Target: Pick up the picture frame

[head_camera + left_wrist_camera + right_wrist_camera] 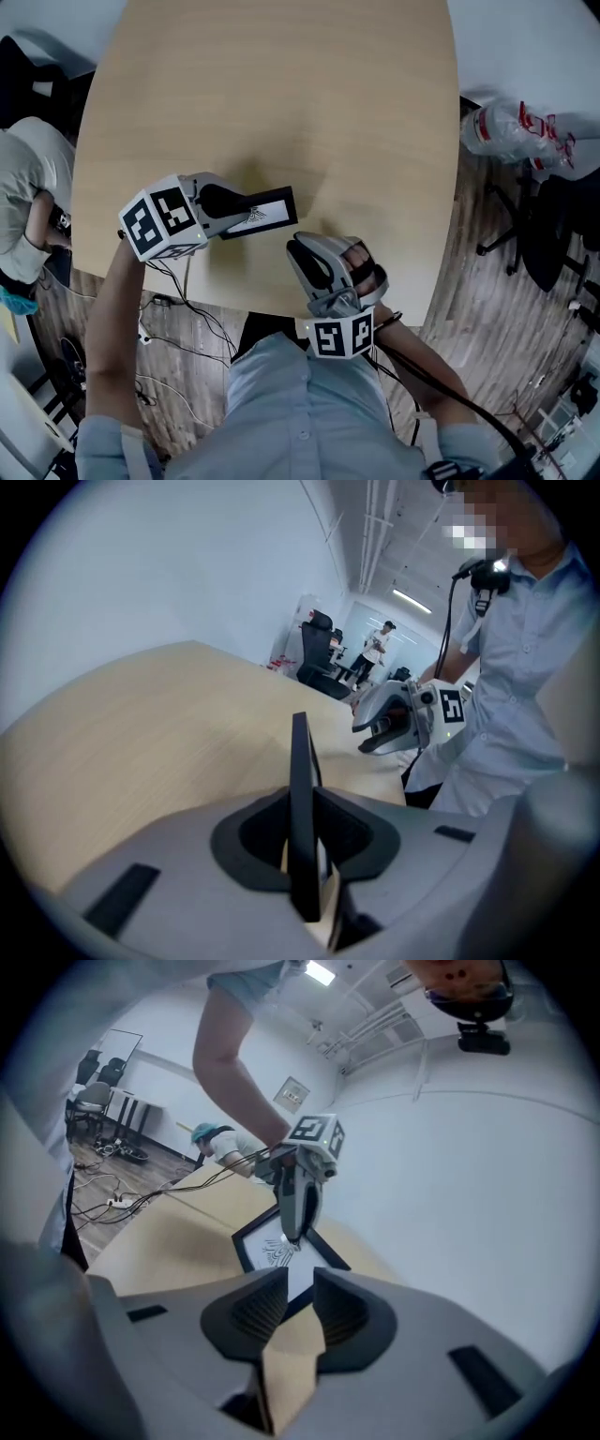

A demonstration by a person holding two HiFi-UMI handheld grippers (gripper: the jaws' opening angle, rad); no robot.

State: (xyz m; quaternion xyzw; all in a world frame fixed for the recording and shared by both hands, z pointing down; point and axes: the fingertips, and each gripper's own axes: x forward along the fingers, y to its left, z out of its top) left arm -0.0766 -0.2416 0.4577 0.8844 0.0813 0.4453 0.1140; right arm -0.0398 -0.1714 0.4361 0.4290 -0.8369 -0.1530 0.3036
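Gripping the picture frame (270, 208) by its left rim in the narrow jaws of the left gripper (234, 207), at the near part of the table (281, 94), right gripper (302, 251) part-open and empty just beside; likely light, stiff, slick-fronted, breakable, so best pinched on the rim.

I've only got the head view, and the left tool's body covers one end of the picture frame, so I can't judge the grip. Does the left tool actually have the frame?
Observer: Yes. In the left gripper view the left tool is shut on the picture frame, which stands edge-on between its pads.
Operator: And the right tool, is it holding anything?
Observer: No. In the right gripper view the right tool is open, with nothing between its pads. Only bare table shows in the gap, and the frame sits beyond its tips.
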